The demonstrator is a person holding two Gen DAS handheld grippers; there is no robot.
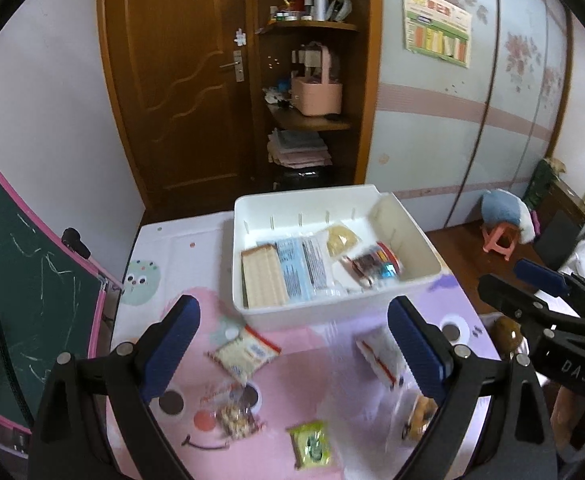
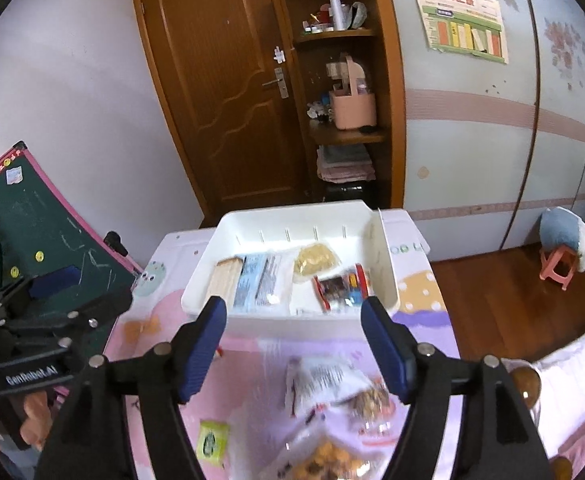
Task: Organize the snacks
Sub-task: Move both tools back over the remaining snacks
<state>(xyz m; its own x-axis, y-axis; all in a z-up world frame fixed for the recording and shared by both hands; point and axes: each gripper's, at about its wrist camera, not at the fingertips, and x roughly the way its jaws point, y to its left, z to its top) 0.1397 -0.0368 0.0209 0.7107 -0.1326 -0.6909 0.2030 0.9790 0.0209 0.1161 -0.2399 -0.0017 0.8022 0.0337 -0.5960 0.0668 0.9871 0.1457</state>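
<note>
A white bin [image 1: 252, 312] [image 2: 196, 300] stands on the pink cartoon-print table and holds a wafer pack [image 1: 262, 280], a blue and white packet [image 1: 300, 268], a yellow bag [image 1: 342, 236] and a red packet [image 1: 374, 266]. Loose on the table lie a cracker packet [image 1: 244, 354], a clear cookie bag [image 1: 236, 420], a green packet [image 1: 310, 444] [image 2: 211, 438] and a white and red packet [image 1: 376, 352] [image 2: 324, 384]. My left gripper [image 1: 292, 348] is open and empty above them. My right gripper [image 2: 296, 348] is open and empty above a clear snack bag [image 2: 324, 460].
A green chalkboard with a pink frame [image 1: 20, 280] leans at the table's left. A wooden door [image 1: 180, 80] and open shelves [image 1: 312, 120] stand behind. A pink stool [image 2: 556, 268] stands on the wood floor to the right.
</note>
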